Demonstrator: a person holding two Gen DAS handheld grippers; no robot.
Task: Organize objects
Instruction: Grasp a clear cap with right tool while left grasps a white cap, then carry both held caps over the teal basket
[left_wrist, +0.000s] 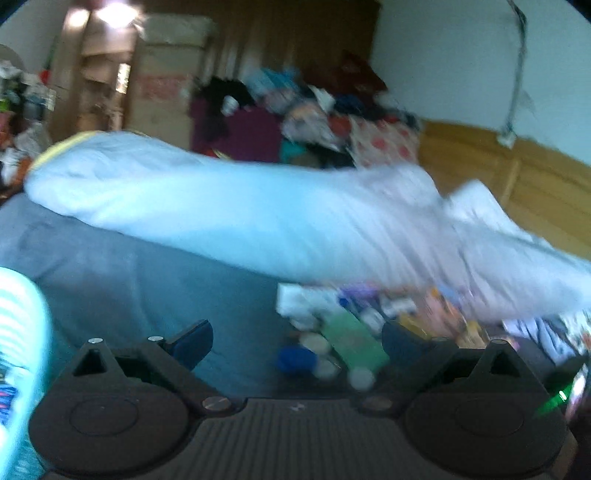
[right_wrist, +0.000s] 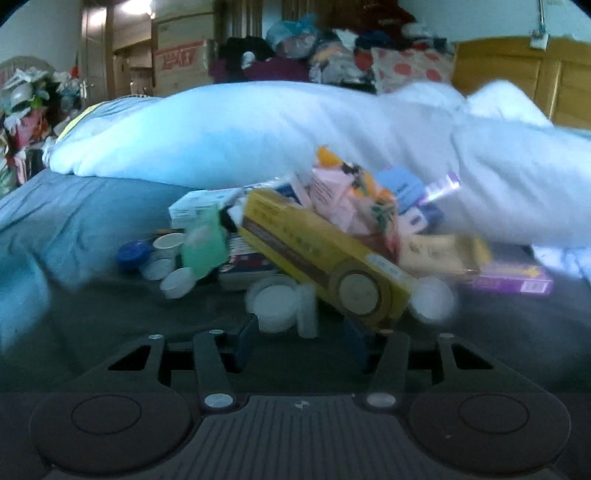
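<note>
A heap of small boxes, jars and lids lies on a dark blue bed sheet (right_wrist: 92, 229). In the right wrist view a long yellow box (right_wrist: 321, 258) leans over a round white lid (right_wrist: 275, 304), with a green pouch (right_wrist: 203, 245), a blue jar (right_wrist: 132, 254) and a purple box (right_wrist: 517, 278) around it. My right gripper (right_wrist: 301, 345) is open, just in front of the white lid and empty. In the left wrist view my left gripper (left_wrist: 295, 341) is wide open above the sheet, near the green pouch (left_wrist: 354, 341) and blue jar (left_wrist: 295, 360). The view is blurred.
A big white duvet (right_wrist: 258, 129) lies across the bed behind the heap. Piled clothes (right_wrist: 332, 55), cardboard boxes (right_wrist: 181, 59) and a wooden headboard (right_wrist: 517, 77) stand beyond. A striped turquoise object (left_wrist: 18, 350) fills the left wrist view's left edge.
</note>
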